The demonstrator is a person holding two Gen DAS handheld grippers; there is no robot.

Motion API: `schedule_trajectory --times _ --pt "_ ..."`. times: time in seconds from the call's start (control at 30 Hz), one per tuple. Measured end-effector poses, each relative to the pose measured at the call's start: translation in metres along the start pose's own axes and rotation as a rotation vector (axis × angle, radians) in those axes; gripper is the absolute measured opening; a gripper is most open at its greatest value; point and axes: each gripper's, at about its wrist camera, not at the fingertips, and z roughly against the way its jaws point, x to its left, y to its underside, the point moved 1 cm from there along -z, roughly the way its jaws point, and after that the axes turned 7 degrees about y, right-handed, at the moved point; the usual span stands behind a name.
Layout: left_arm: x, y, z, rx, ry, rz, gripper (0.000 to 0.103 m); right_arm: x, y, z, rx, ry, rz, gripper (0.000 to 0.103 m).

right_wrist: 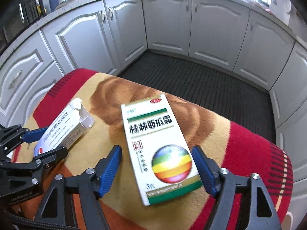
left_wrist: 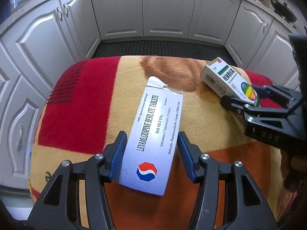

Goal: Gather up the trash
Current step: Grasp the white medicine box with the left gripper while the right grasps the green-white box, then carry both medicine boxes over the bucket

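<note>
A white tablet box [left_wrist: 153, 134] with a torn far flap lies on the blanket-covered table [left_wrist: 82, 105]. My left gripper [left_wrist: 151, 143] is open and straddles its near half, with the left pad close to the box's edge and a small gap at the right pad. A white and green medicine box [right_wrist: 159, 149] with a rainbow ball lies to the right. My right gripper [right_wrist: 156, 163] is open around its near half, with gaps on both sides. The tablet box [right_wrist: 63, 132] and left gripper [right_wrist: 41, 141] show at the left of the right wrist view. The medicine box [left_wrist: 230, 80] and right gripper [left_wrist: 247, 97] show at the right of the left wrist view.
The table wears a red, cream and orange blanket [right_wrist: 239, 143] and drops off at the far edge. A dark ribbed floor mat [right_wrist: 201, 82] lies beyond. White kitchen cabinets [left_wrist: 163, 9] wrap around it. Pans [left_wrist: 278, 5] sit on the counter at the right.
</note>
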Motion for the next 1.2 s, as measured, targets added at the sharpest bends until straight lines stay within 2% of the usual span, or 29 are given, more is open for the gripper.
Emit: schedule_trajectory --times 0.07,0.27,0.47,0.67,0.77,0.93,1.03,1.2 --pt "-0.001 0.001 0.002 -0.003 0.010 0.008 0.052 0.001 0.006 0.004 -0.004 0.006 -0.015 0.056" --pt "-0.018 0.016 0.022 -0.041 0.050 -0.020 0.052 -0.007 0.051 0.046 -0.032 -0.058 -0.127 0.053" --pt "-0.049 0.037 0.033 -0.055 0.077 -0.071 0.051 -0.017 0.113 0.091 -0.058 0.035 -0.220 0.053" --pt "-0.072 0.053 0.036 -0.040 0.092 -0.107 0.051 -0.032 0.160 0.107 0.016 0.036 -0.306 0.052" --pt "-0.079 0.056 0.034 -0.027 0.089 -0.118 0.051 -0.036 0.168 0.106 0.047 0.038 -0.326 0.055" --pt "-0.087 0.061 0.036 -0.034 0.081 -0.133 0.051 -0.034 0.158 0.104 0.044 0.032 -0.362 0.058" --pt "-0.090 0.062 0.039 -0.038 0.084 -0.137 0.051 -0.030 0.156 0.099 0.052 0.047 -0.341 0.053" --pt "-0.098 0.063 0.044 -0.049 0.089 -0.152 0.051 -0.031 0.163 0.113 0.009 0.048 -0.340 0.052"
